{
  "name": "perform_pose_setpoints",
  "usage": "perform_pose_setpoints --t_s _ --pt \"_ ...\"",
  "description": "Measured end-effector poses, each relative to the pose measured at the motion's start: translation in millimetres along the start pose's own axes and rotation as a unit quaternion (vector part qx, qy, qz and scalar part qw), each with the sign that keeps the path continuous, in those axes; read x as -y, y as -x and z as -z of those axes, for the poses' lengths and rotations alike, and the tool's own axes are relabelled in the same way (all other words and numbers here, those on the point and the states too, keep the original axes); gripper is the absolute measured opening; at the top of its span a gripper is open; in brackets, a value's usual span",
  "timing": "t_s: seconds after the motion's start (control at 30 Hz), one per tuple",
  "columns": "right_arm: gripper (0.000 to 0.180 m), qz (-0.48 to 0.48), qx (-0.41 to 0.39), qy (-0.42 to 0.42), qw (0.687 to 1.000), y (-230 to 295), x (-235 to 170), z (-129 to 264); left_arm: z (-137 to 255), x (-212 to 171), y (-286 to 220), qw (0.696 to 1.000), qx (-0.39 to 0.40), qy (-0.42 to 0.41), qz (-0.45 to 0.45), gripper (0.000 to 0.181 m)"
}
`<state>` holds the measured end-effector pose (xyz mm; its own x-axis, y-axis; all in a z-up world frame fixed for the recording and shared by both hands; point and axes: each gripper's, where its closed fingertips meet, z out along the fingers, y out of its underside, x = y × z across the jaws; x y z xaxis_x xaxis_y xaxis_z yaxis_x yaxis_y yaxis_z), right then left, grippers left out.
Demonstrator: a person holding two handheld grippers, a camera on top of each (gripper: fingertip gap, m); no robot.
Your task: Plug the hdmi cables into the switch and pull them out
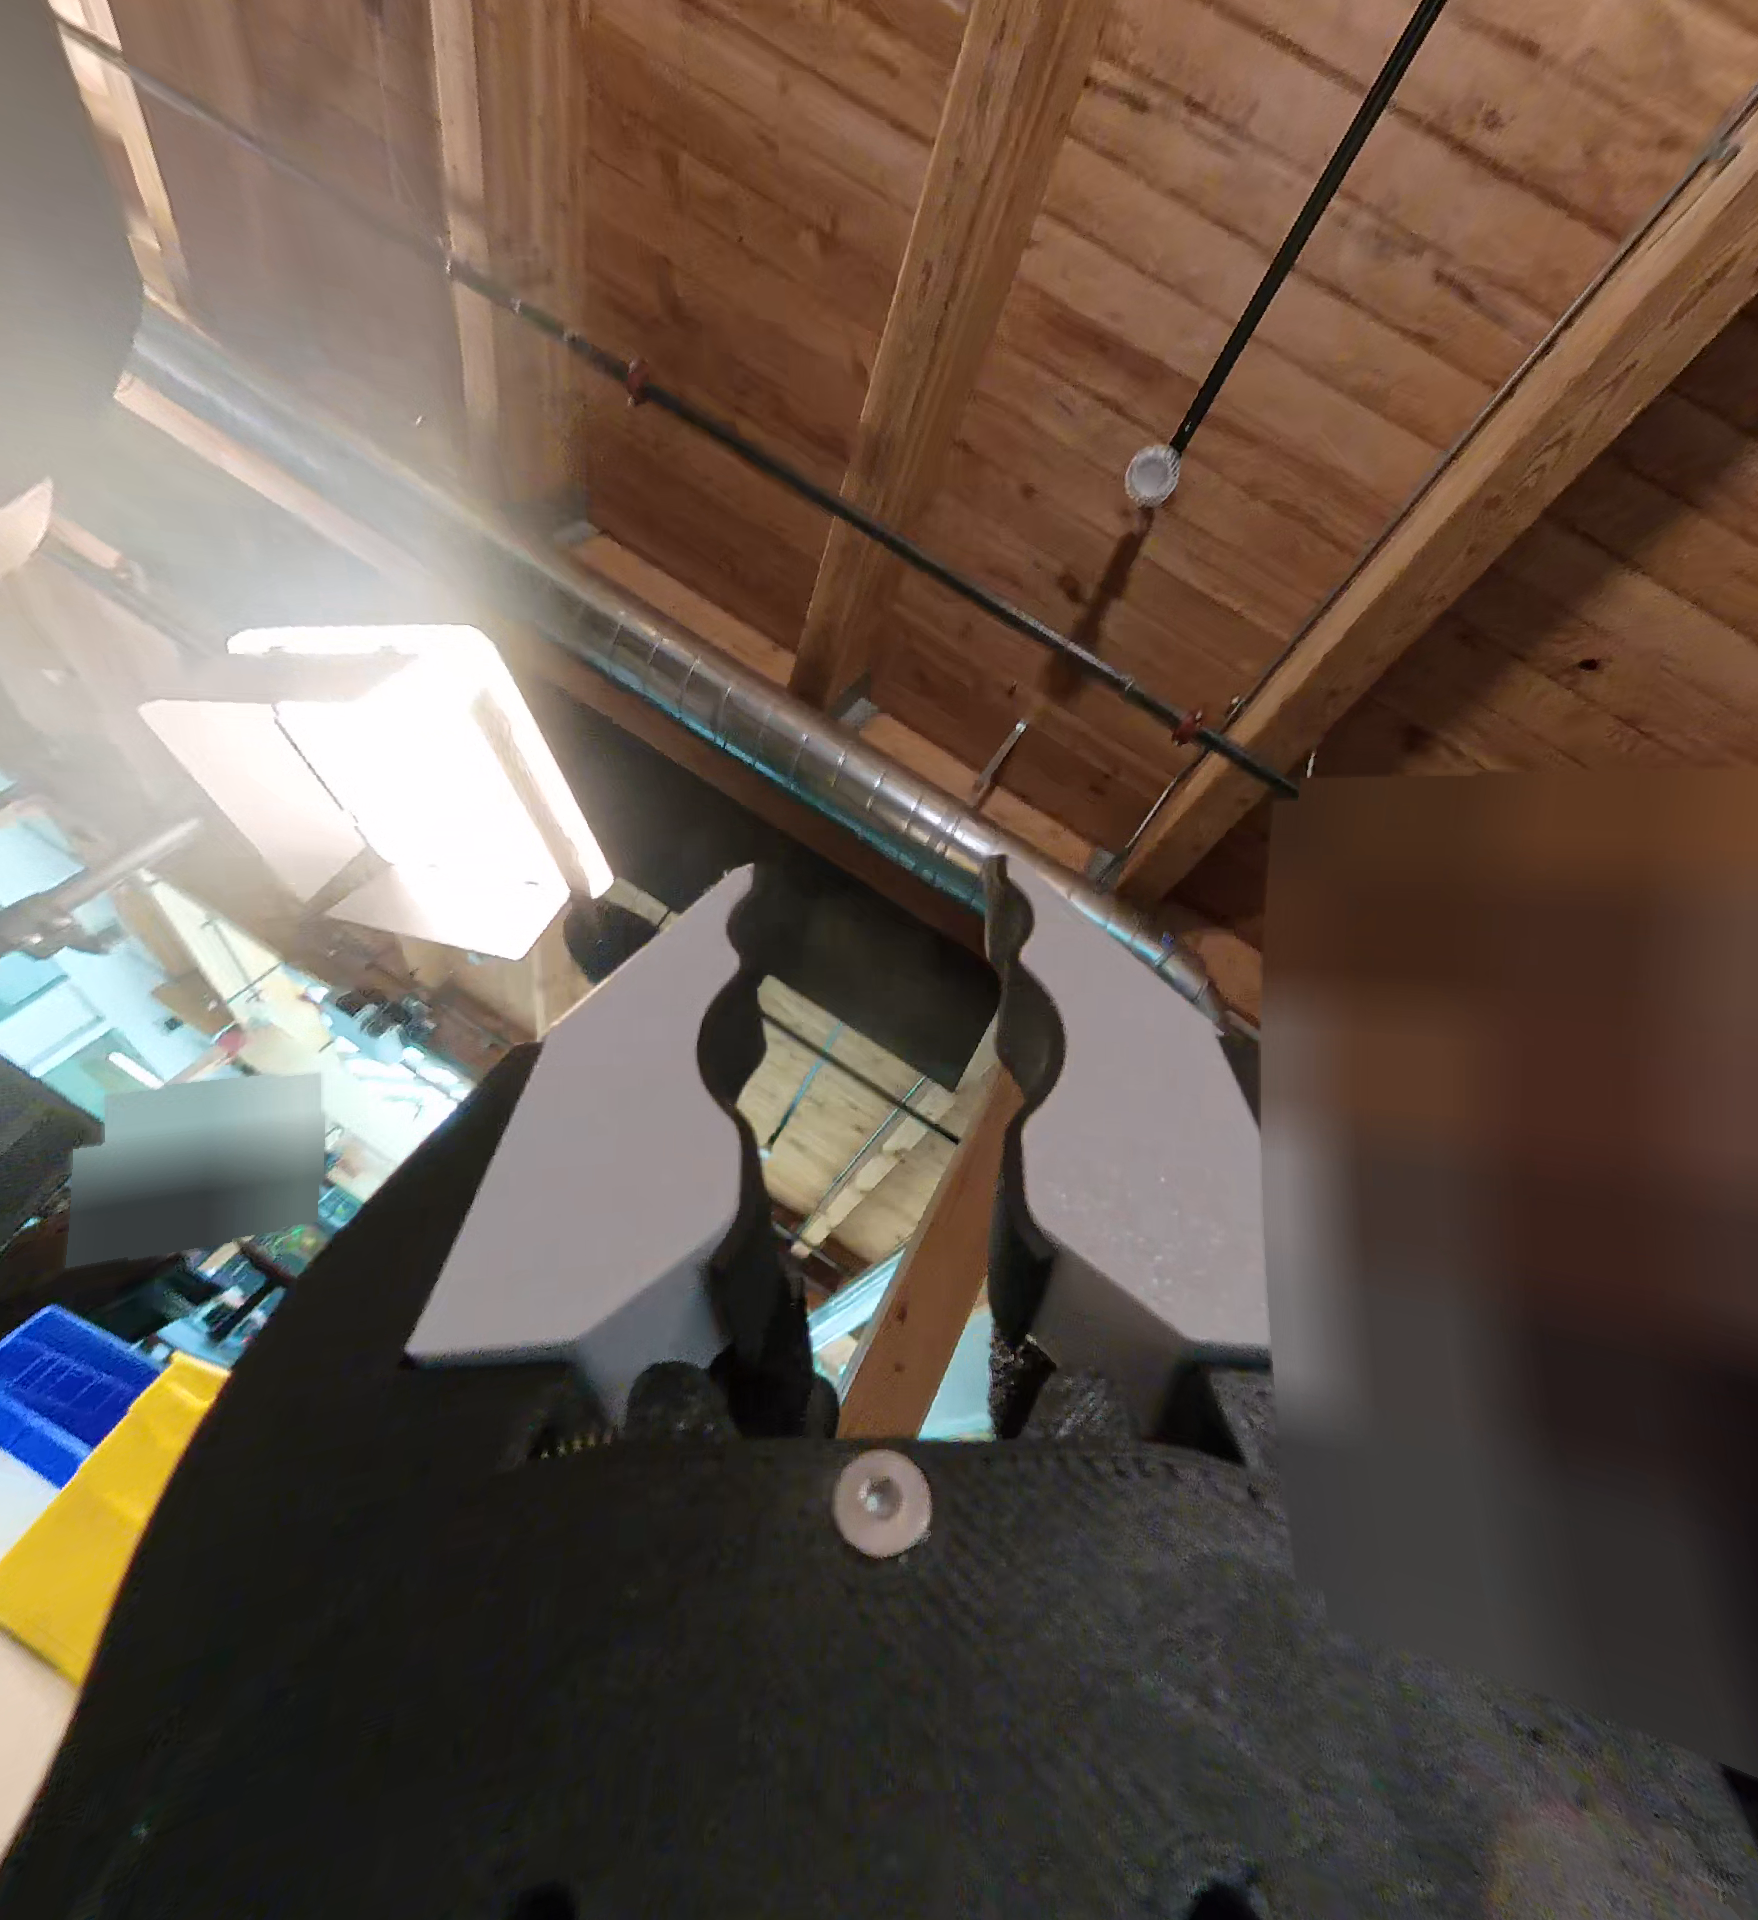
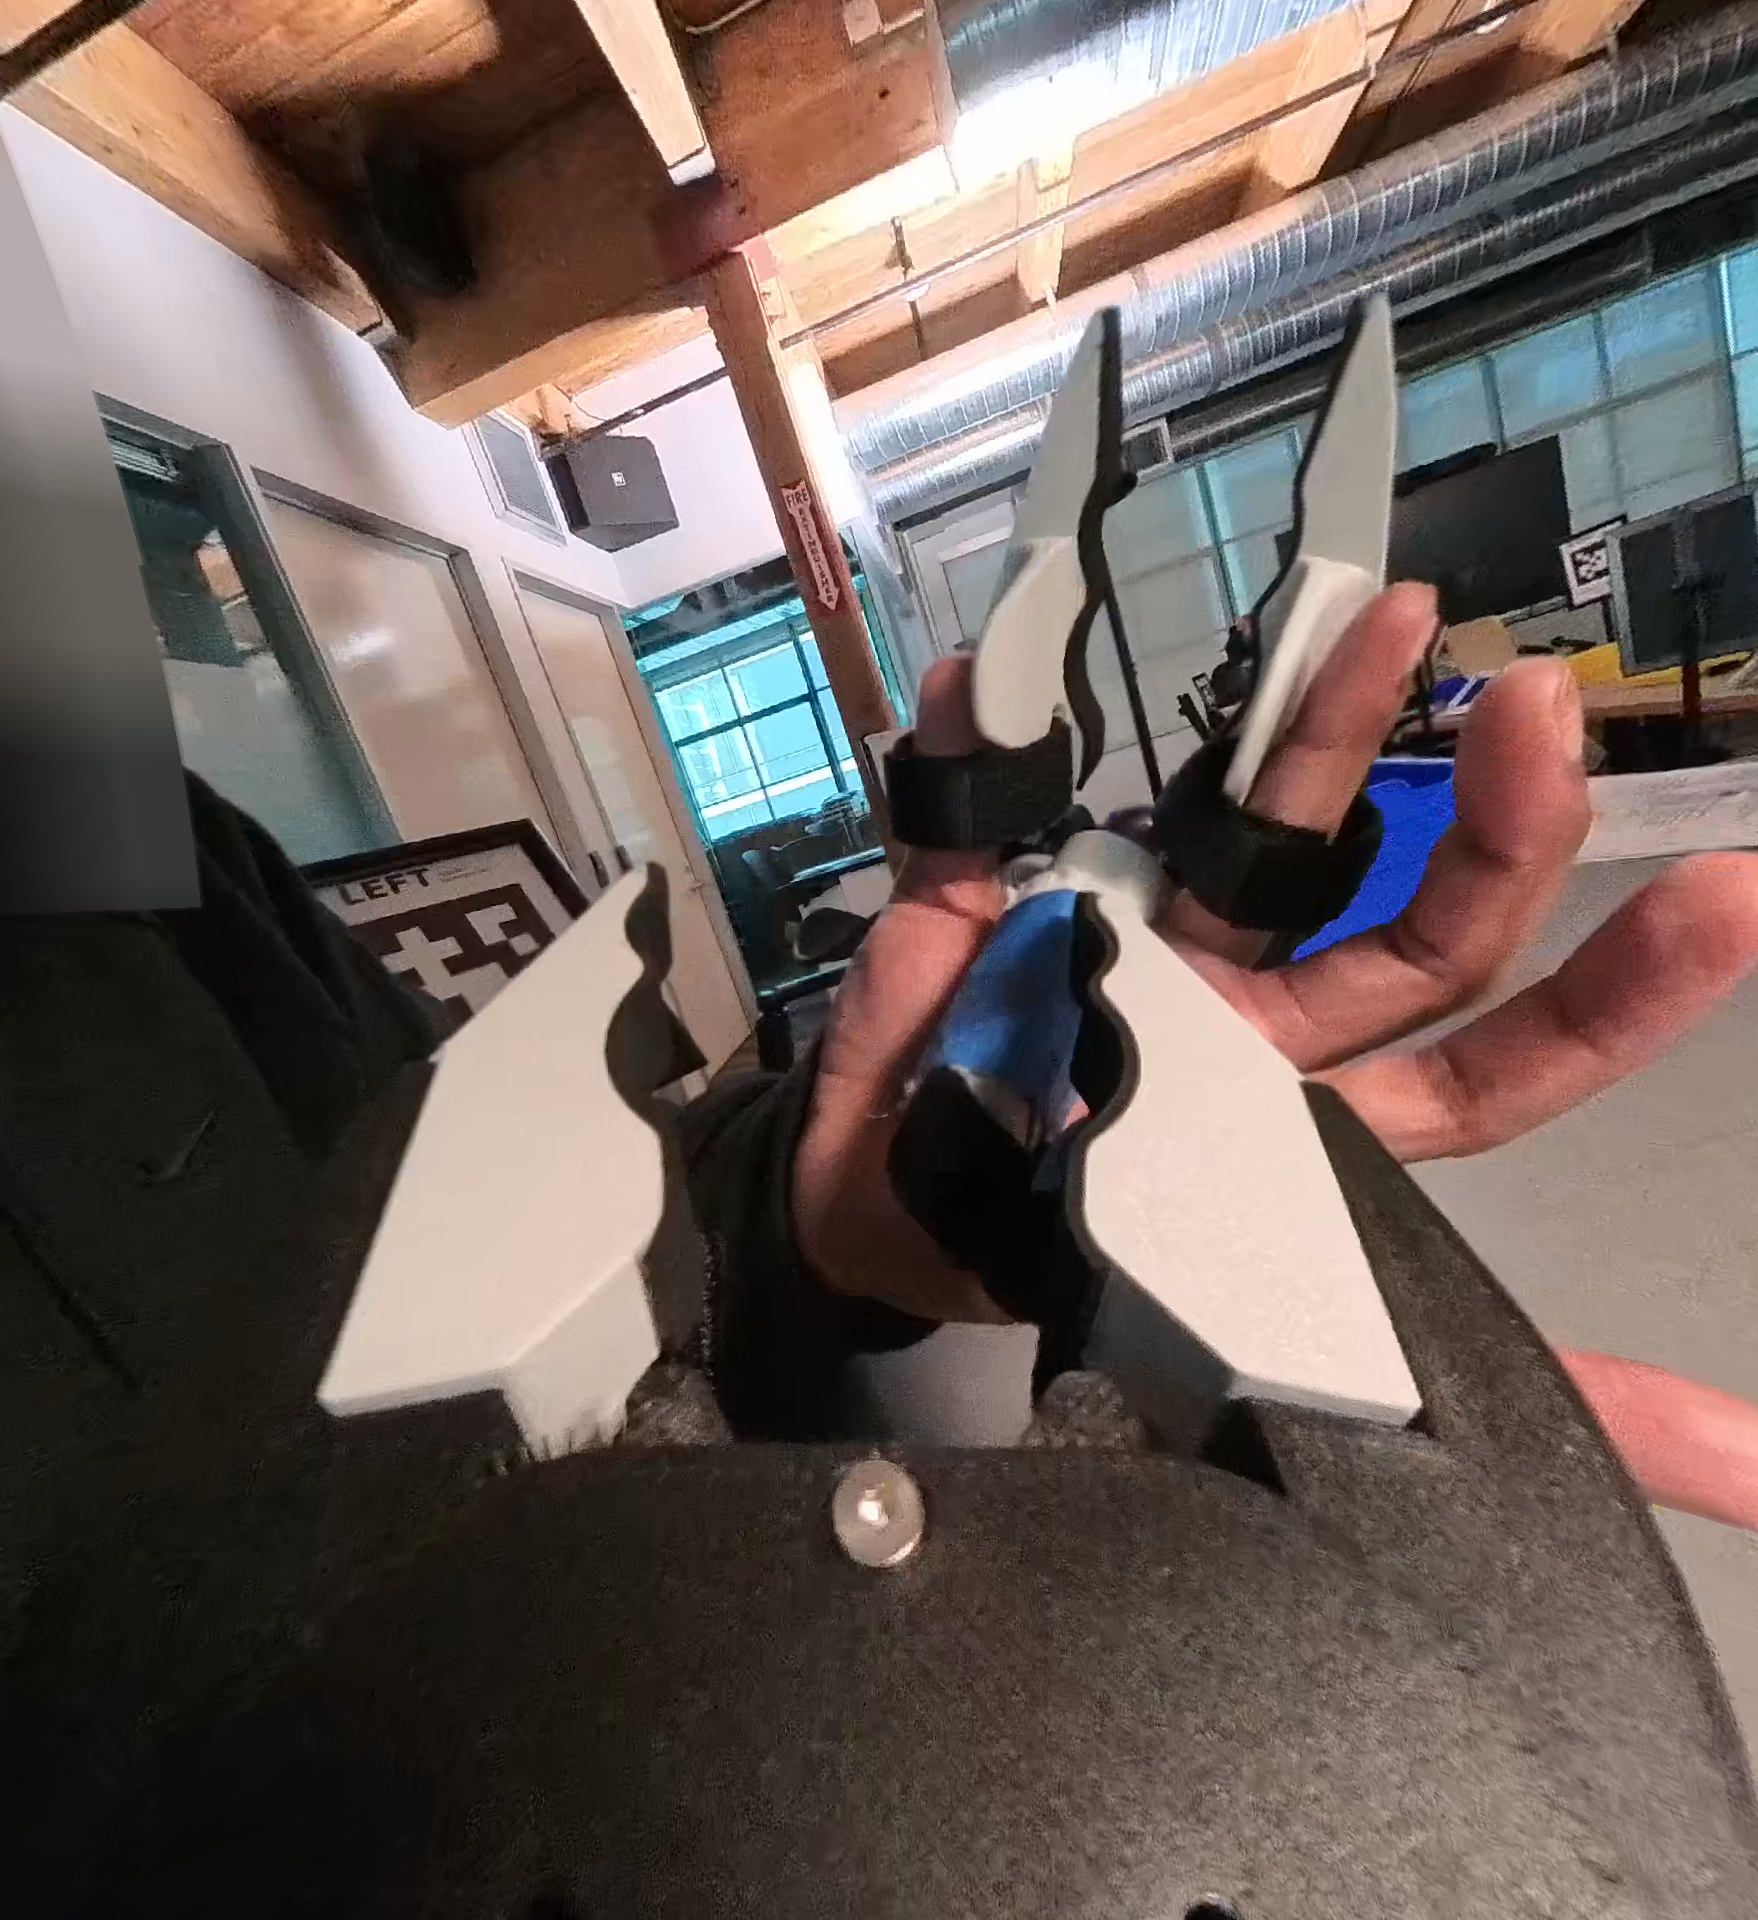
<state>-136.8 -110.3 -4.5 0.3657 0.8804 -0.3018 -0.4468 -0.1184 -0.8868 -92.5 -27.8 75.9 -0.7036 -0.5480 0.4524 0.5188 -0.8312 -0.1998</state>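
No HDMI cable or switch shows in either view. In the left wrist view my left gripper (image 1: 875,894) is open and empty and points up at a wooden ceiling. In the right wrist view my right gripper (image 2: 870,904) is open with nothing held between its fingers. Just beyond it a person's hand (image 2: 1374,987) wears the left gripper (image 2: 1239,332) on black finger straps. That gripper's white fingers point upward and stand apart. Its blue body (image 2: 1020,997) shows between my right fingers.
Wooden beams (image 1: 948,312) and a silver duct (image 1: 854,758) are overhead. A blue bin (image 1: 64,1382) and a yellow bin (image 1: 96,1527) sit at lower left. A grey tabletop (image 2: 1685,1195) is at right, a framed marker board (image 2: 459,935) at left, and monitors (image 2: 1477,520) stand far back.
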Motion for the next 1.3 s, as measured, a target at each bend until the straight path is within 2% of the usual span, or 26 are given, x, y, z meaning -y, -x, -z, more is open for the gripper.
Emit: perform_pose_setpoints --t_s 0.03,0.17,0.27,0.33,0.37,0.5,0.63,0.7,0.77,0.83,1.03,1.1,1.2,1.3 --pt "0.08 0.001 0.004 0.004 1.0 2.9 -1.5 -0.8 -0.7 -0.2 -1.2 1.0 0.005 0.003 -0.001 0.042" --pt "0.07 -0.001 0.019 -0.015 1.0 12.1 3.9 -1.8 2.0 9.7 -12.5 0.999 -0.009 -0.031 0.015 0.039" --pt "0.065 0.041 0.041 -0.022 0.998 27.3 12.0 -4.6 6.9 27.2 -32.7 0.993 -0.064 -0.091 0.045 0.036" --pt "0.066 0.095 0.047 -0.016 0.994 37.8 13.0 -7.4 10.9 35.9 -45.4 0.986 -0.1 -0.12 0.057 0.024" --pt "0.059 0.111 0.054 -0.018 0.992 42.2 14.0 -7.0 13.0 38.4 -51.4 0.982 -0.117 -0.132 0.068 0.023" --pt "0.048 0.125 0.091 -0.018 0.988 58.3 14.9 -3.9 23.1 40.4 -65.9 0.966 -0.169 -0.16 0.111 0.021" --pt "0.047 0.181 0.099 0.009 0.979 70.3 11.5 -8.8 29.0 43.5 -88.6 0.946 -0.241 -0.163 0.141 0.018" --pt "0.057 0.201 0.092 0.034 0.975 67.9 1.8 -14.5 30.6 49.3 -101.0 0.927 -0.281 -0.183 0.168 0.016" --pt "0.048 0.183 0.098 0.004 0.978 71.8 11.2 -14.5 29.4 48.4 -101.7 0.921 -0.281 -0.195 0.185 0.013" --pt "0.049 0.157 0.103 -0.004 0.982 69.7 14.4 -15.3 35.1 57.3 -93.1 0.919 -0.253 -0.239 0.184 0.011" --pt "0.068 0.044 0.111 -0.031 0.992 58.6 13.1 -17.1 44.6 73.0 -81.9 0.93 -0.198 -0.277 0.142 0.009" --pt "0.077 0.03 0.108 -0.025 0.993 58.9 10.3 -20.4 44.1 73.0 -87.6 0.947 -0.174 -0.255 0.091 0.002" --pt "0.072 0.005 0.114 -0.042 0.993 60.8 16.3 -18.9 41.9 67.3 -93.2 0.956 -0.173 -0.224 0.074 0.004" --pt "0.075 0.025 0.108 -0.024 0.994 63.5 11.9 -18.6 37.0 58.7 -94.9 0.975 -0.128 -0.184 -0.006 0.002"
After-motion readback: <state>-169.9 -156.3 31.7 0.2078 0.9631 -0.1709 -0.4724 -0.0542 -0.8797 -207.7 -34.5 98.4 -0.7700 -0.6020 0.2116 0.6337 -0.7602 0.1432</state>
